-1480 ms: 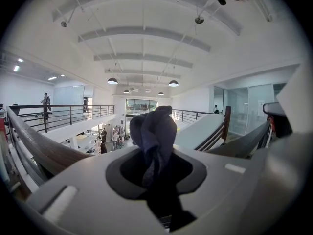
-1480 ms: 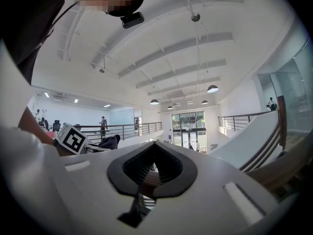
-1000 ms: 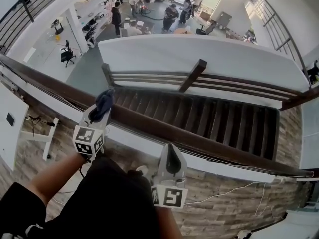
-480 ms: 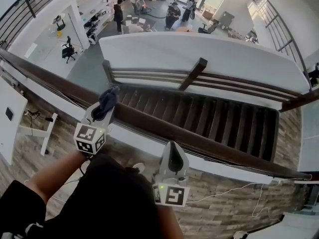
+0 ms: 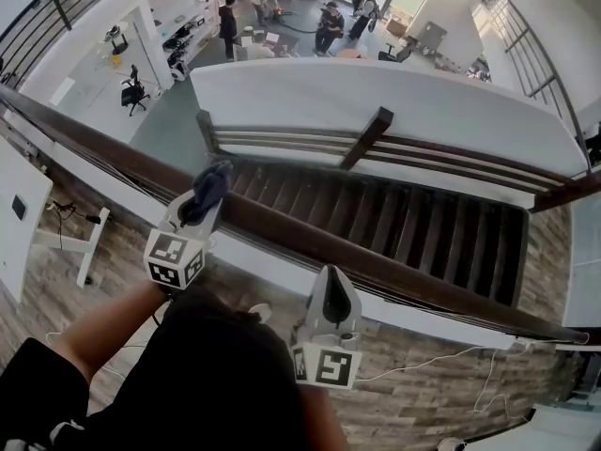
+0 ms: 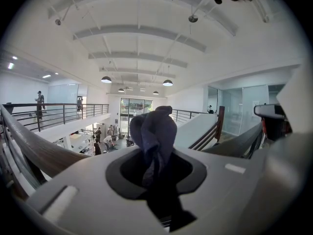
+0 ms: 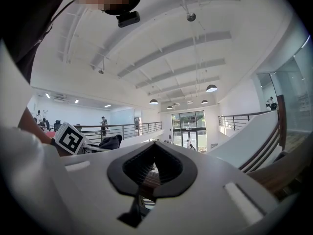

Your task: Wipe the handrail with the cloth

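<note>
Fingers of your left gripper pinch the cloth at the handrail. Your right gripper is pressed together, empty, with the open stairwell beyond.

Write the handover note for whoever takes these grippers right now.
Left gripper: shut on the cloth, which bunches out past the jaws, over the handrail; contact unclear.
Right gripper: shut, empty, by the handrail's near edge.
Done: cloth gripped and at the handrail; how much is wiped cannot be told.
Left: run the cloth along the handrail.
</note>
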Available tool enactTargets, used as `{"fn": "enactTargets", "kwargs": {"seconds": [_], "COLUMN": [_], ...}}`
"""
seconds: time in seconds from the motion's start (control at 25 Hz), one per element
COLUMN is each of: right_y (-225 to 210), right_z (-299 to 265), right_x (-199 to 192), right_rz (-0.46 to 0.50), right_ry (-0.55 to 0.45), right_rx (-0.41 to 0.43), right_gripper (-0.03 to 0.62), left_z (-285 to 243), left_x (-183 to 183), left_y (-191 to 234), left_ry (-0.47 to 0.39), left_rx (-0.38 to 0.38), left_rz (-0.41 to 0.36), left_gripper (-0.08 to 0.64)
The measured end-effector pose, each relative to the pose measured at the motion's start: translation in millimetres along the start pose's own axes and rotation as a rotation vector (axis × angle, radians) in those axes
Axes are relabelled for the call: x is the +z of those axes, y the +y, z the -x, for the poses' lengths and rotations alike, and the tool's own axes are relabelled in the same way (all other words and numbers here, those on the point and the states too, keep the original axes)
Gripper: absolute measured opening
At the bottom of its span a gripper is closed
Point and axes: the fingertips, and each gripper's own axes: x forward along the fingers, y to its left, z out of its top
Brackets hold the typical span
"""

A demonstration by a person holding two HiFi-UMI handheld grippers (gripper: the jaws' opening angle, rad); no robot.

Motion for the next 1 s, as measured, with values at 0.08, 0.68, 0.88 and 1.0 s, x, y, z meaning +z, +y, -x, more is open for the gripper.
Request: {"fn": "enactTargets", "kwargs": {"seconds": [0.08, 0.68, 0.88, 1.0], "right_y": [-3.0, -8.5, -11.5, -16.2], "right_z": [0.8, -4.5, -22.5, -32.5], "right_x": [-1.2, -3.5, -9.5, -16.9], "right_rz": [-0.011, 0.026, 0.059, 0.063], "right_ry": [-0.002, -0.008, -0.013, 0.001], "right_rx": [0.008, -0.003, 0.002, -0.003], "right_gripper": [0.002, 0.002, 0.002, 0.002], "left_z": [-1.6, -7.2, -10.8, -12.1], "left_x": [-0.5, 1.4, 0.7, -0.6], "left_y": [-4.7, -30.0, -47.5, -57.4], "left_ry": [0.003, -0.009, -0.027, -0.039], "left_rx": [-0.009, -0.007, -0.027, -0.039], "left_rz": [0.005, 0.001, -0.010, -0.031], "left_gripper": [0.075, 0.075, 0.075, 0.076]}}
